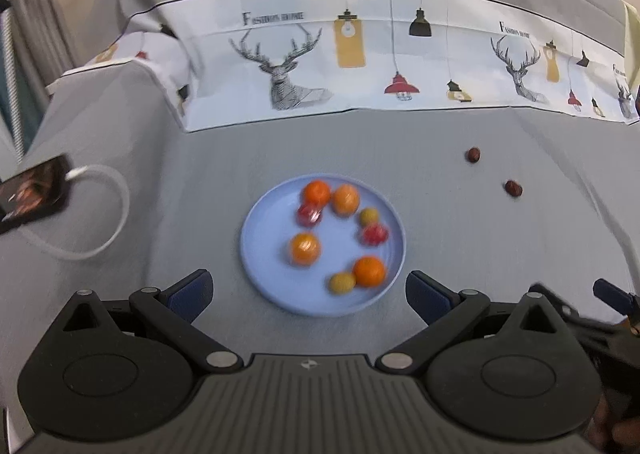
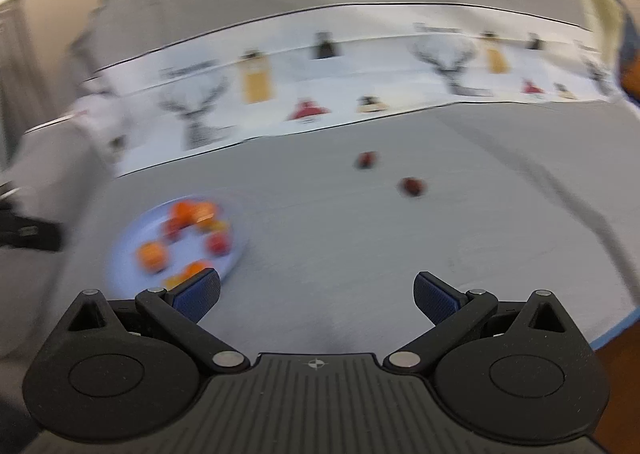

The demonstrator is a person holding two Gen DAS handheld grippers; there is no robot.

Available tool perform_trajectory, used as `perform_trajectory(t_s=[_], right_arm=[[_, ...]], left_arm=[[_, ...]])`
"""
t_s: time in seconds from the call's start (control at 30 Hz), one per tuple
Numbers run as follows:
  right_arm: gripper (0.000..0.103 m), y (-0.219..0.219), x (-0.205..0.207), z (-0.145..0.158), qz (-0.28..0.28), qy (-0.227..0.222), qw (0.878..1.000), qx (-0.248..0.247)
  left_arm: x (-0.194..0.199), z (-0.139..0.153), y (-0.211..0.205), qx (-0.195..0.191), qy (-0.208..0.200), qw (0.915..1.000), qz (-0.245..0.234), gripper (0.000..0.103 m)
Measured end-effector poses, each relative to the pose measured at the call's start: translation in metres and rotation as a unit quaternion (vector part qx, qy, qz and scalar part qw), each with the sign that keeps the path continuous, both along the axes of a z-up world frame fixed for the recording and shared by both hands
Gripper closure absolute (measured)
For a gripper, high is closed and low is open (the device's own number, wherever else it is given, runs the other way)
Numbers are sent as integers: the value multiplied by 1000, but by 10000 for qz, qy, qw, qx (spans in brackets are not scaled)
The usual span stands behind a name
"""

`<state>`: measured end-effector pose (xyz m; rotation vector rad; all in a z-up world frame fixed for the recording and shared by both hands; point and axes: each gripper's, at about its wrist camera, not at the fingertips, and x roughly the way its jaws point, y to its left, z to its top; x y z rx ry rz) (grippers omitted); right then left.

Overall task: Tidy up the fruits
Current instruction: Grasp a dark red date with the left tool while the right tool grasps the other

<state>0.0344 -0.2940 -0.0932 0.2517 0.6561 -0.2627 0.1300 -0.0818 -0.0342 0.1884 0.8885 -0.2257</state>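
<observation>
Both your grippers, left gripper [image 1: 308, 296] and right gripper [image 2: 316, 296], gape empty; next fetch the two dark fruits [image 2: 411, 186] to the plate [image 1: 264, 254].

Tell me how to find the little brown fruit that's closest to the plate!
Start at the round light-blue plate on the grey cloth and look past its far right side. Two small dark reddish-brown fruits lie loose on the cloth there. Yours is the nearer brown fruit, lower and further right in the left claw's view; the farther brown fruit sits closer to the deer-print strip.
</observation>
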Motion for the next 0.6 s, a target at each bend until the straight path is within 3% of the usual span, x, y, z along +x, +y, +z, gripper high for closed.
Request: perform_trajectory(t_s=[0.33, 0.6], right_arm=[[1, -97, 112, -72, -1142, 227, 9919, -511], [1, -146, 192, -137, -1011, 535, 9914, -637]], left_arm=[[76, -22, -82, 149, -10, 9991, -391, 0], [148, -75, -164, 250, -14, 9955, -916, 0]])
